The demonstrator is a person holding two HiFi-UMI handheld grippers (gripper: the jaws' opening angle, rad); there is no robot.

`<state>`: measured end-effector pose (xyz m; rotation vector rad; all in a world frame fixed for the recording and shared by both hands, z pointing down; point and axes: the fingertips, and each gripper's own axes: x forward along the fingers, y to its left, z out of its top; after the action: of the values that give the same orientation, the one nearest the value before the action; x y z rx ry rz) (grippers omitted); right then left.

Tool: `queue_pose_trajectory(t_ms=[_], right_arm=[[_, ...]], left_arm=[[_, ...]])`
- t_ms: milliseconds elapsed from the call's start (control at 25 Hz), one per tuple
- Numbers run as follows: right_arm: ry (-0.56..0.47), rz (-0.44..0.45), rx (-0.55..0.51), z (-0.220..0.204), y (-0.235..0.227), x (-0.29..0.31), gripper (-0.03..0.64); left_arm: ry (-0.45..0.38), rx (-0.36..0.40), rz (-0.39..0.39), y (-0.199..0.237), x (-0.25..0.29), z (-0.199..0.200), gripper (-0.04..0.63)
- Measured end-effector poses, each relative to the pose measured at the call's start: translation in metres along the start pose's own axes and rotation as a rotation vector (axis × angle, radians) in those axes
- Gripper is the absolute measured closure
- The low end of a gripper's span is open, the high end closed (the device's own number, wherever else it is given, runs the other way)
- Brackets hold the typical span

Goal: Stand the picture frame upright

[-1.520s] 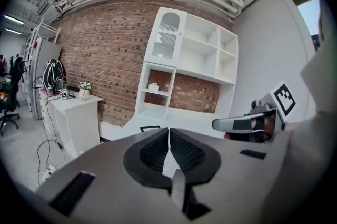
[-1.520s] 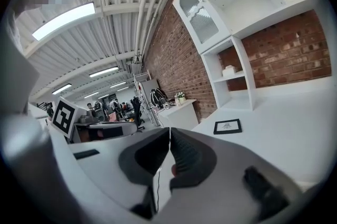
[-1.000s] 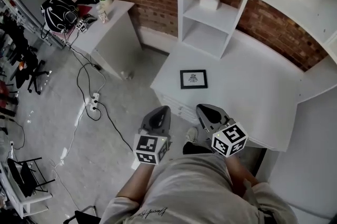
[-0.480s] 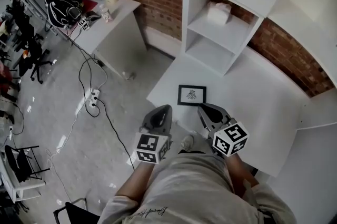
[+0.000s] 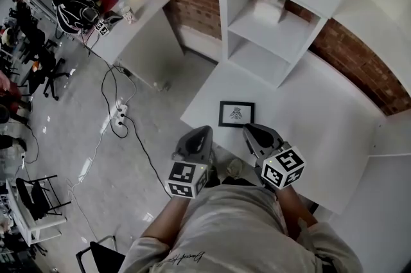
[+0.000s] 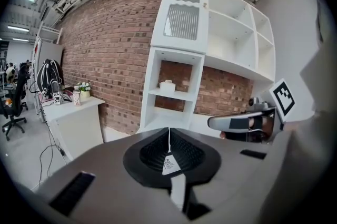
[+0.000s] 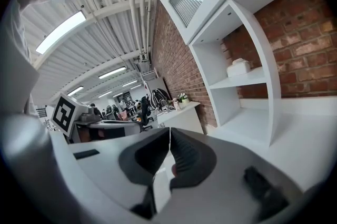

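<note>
Flat on the white desk [image 5: 321,117], near its front corner, lay the small black picture frame with a white mat [image 5: 236,114], face up before the white open shelf unit [image 5: 270,40]. The grey left gripper [image 5: 203,132] and the grey right gripper [image 5: 249,130] hovered side by side just short of it, apart from it, each with its jaws pressed together on nothing.

Both hand-held grippers [image 5: 203,131] [image 5: 248,130], jaws together
</note>
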<state>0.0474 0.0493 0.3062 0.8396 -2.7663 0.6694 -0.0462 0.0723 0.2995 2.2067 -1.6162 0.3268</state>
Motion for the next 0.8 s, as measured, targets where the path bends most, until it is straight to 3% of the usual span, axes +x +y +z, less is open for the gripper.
queue_pose_trajectory(t_ms=[200,640,800], right_arm=[[-0.026,-0.057,-0.006,0.005,-0.016,-0.001,0.588],[0.013,-0.177,-0.021,0.006,-0.052,0.024,0.589],[0.018,-0.185,-0.007,0.009,-0.058,0.035,0.589]], left_arm=[[0.023,-0.008,-0.046,0.001,0.021,-0.001,0.578],[0.054,0.052,-0.135,0.019,0.063,0.008,0.577],[0.066,0.049,-0.157,0.029,0.076,0.007,0.578]])
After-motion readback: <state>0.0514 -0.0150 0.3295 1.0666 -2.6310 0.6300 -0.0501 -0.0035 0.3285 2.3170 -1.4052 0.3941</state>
